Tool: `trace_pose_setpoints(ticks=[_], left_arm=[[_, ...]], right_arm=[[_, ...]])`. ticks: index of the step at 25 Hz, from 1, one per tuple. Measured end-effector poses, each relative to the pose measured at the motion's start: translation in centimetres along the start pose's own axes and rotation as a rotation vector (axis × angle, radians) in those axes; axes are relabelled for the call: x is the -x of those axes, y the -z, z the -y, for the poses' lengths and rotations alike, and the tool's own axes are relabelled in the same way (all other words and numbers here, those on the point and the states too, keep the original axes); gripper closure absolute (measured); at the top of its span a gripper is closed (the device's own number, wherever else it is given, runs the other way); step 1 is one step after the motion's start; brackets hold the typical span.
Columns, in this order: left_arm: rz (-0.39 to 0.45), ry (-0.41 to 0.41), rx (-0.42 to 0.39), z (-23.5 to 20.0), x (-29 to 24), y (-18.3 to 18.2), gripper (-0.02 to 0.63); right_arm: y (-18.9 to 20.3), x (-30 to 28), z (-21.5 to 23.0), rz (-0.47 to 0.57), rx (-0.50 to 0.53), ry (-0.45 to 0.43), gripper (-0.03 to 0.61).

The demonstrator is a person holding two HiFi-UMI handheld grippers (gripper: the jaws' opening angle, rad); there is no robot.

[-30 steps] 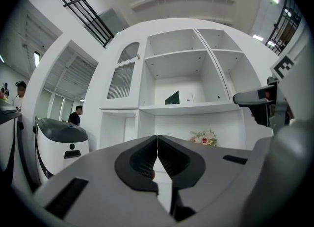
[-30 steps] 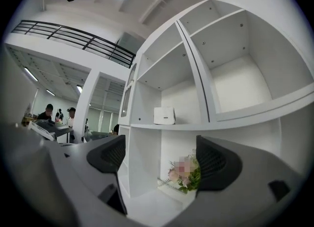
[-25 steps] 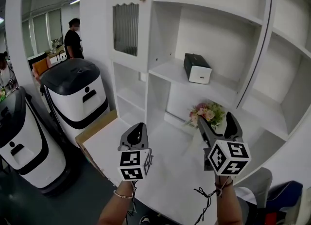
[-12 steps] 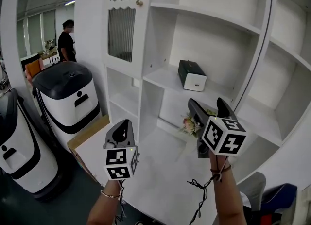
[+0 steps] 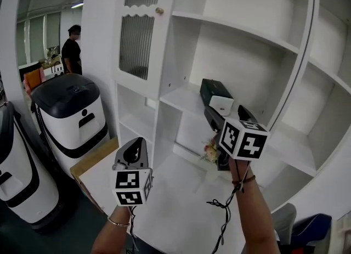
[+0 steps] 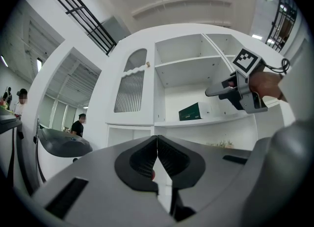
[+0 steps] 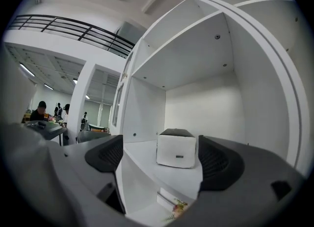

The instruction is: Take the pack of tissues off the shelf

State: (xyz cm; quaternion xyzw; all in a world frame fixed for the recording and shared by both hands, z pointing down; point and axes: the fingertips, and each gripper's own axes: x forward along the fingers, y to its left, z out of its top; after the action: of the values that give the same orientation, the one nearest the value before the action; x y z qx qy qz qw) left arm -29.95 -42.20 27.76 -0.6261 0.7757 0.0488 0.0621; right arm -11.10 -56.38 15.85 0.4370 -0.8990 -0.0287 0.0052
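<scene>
Holds the right tool (image 5: 225,111) up level with the shelf (image 5: 181,95), jaws spread wide and empty, framing the pack of tissues (image 5: 216,95) just ahead without touching it. Finds that pack lying flat on the white shelf, dark on top, pale end turned outward. Holds the left tool (image 5: 134,147) lower, over the worktop (image 5: 175,192), jaws pressed together on nothing. Shows a small bunch of flowers (image 5: 210,150) beneath the shelf.
</scene>
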Motion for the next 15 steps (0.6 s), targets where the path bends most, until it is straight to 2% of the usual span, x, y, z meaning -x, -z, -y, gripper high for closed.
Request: trace_pose_setpoints(ticks=[15], left_arm=[[-0.004,0.049,0.045,-1.1,-3.8,0.9,0.595]], right_arm=[[-0.5,-4.9,1.4,-0.097,0.086,0.098,0.071]])
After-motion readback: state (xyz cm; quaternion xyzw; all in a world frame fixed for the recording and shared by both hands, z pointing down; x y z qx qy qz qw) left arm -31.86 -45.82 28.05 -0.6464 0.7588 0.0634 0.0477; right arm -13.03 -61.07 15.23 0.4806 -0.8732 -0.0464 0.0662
